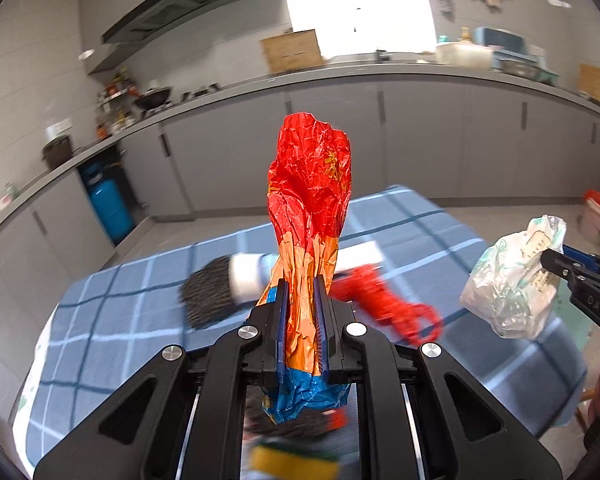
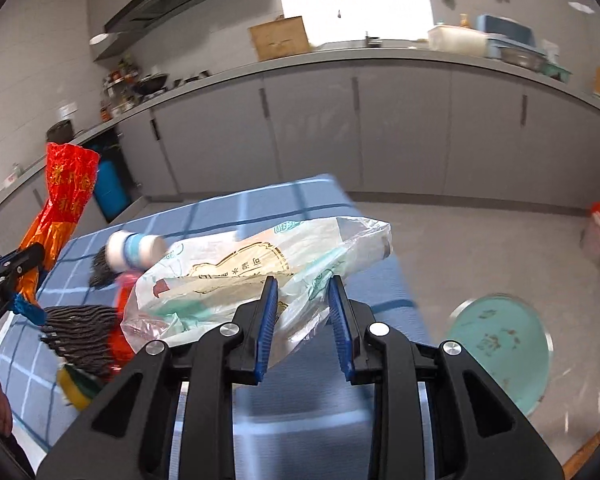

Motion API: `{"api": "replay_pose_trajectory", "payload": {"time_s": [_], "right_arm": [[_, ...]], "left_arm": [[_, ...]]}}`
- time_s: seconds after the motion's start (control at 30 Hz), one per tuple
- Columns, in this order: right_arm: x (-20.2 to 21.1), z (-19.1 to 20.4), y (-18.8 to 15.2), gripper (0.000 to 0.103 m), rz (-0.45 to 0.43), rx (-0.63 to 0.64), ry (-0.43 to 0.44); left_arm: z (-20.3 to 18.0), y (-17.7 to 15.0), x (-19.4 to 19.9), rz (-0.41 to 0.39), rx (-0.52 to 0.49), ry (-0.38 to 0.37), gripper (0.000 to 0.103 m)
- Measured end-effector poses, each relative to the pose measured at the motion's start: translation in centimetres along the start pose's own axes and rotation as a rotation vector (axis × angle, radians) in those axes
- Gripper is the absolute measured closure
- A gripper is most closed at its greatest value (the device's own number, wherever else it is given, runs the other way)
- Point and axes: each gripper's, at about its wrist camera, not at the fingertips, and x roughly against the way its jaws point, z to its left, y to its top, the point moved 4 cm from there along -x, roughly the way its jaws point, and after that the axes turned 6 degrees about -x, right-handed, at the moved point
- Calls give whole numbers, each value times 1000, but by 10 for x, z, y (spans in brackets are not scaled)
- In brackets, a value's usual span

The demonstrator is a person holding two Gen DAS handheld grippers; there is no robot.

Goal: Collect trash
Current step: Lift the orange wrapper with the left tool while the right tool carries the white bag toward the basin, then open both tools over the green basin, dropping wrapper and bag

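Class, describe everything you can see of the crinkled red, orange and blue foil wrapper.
The crinkled red, orange and blue foil wrapper is an empty-looking snack bag, heavily creased and shiny. Its red top carries yellow print, its middle is orange, and its blue bottom end hangs below the fingers. It stands roughly upright, lifted above the blue checked tablecloth. The left gripper is clamped on its orange waist; nothing else touches it.

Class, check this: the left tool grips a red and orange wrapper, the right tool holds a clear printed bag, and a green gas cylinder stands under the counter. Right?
One error: the gas cylinder is blue, as the left wrist view shows. The left tool does grip the wrapper, and the right tool holds the bag.
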Motion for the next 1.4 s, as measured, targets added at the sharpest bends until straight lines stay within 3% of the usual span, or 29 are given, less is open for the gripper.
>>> {"api": "replay_pose_trajectory", "payload": {"time_s": [0.43,0.73,1.07,1.4], "right_arm": [[2,-134,-6,75,3,-119,-216],[-4,-200,-19,75,30,-157,-333],[-19,-252,-32,74,76,-175,-436],[-33,-288,-36,74,96,-177,-502]], "left_arm": [[-138,34,-8,-45,-157,-203,90],[-214,37,-19,-38,-224,-319,90],[-291,31,-49,41,-259,-457,90],[-348,24,-58,68,-296,-572,90]]}}
